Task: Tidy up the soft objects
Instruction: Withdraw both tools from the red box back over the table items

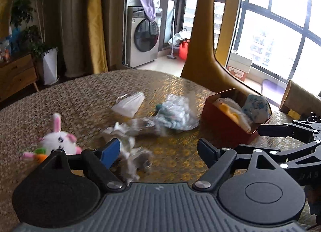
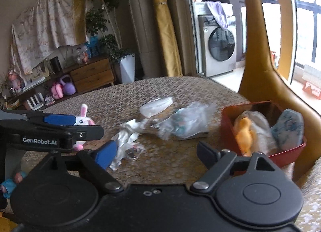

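My left gripper [image 1: 159,149] stands open low over the table, with a crumpled white cloth [image 1: 124,137] just inside its blue left pad and not pinched. A white rabbit plush [image 1: 60,139] lies to its left. Further on lie a clear bag with something teal inside [image 1: 176,115] and a white mask-like piece [image 1: 130,103]. My right gripper [image 2: 156,152] is open too and holds nothing. To its right the red box [image 2: 226,115] holds a yellow toy [image 2: 243,133], white fabric and a blue-patterned soft item [image 2: 289,129].
The woven table mat [image 2: 180,91] runs to a curved far edge. A golden chair back [image 2: 256,71] rises behind the red box. The left gripper's fingers [image 2: 60,120] reach in at the left of the right wrist view, over the rabbit [image 2: 84,115]. A cardboard tube [image 1: 297,95] stands far right.
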`<state>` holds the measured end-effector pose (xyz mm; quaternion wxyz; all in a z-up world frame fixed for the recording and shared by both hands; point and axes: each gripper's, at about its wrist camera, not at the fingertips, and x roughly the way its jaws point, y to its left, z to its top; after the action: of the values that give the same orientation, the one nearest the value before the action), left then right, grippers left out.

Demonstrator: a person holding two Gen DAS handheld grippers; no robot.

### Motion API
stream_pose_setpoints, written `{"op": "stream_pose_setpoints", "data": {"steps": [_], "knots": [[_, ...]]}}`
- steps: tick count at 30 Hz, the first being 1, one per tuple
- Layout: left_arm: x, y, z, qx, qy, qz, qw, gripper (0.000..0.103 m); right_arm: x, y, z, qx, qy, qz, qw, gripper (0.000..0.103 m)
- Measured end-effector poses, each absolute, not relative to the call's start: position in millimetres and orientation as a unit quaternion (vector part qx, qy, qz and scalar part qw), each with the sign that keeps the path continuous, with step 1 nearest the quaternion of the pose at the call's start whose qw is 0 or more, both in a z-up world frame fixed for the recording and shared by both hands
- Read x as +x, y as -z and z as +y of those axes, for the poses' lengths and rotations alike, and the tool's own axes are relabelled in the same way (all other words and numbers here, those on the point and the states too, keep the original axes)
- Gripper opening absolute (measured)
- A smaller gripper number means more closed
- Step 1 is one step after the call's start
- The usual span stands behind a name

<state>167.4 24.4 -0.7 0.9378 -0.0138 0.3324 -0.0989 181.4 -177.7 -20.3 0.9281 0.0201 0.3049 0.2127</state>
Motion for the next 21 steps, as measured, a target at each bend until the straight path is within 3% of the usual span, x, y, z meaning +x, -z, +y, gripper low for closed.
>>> {"op": "stream_pose_setpoints", "data": {"steps": [5,21], "knots": [[169,19,51,-0.032,0.084,0.348,0.933,0.098,188,31,-155,0.008,-0.237,0.323,0.916,0.088],[192,80,85,-0.053,0.057,0.373,0.925,0.098,237,81,-107,-0.083,-0.291,0.380,0.874,0.084]]}}
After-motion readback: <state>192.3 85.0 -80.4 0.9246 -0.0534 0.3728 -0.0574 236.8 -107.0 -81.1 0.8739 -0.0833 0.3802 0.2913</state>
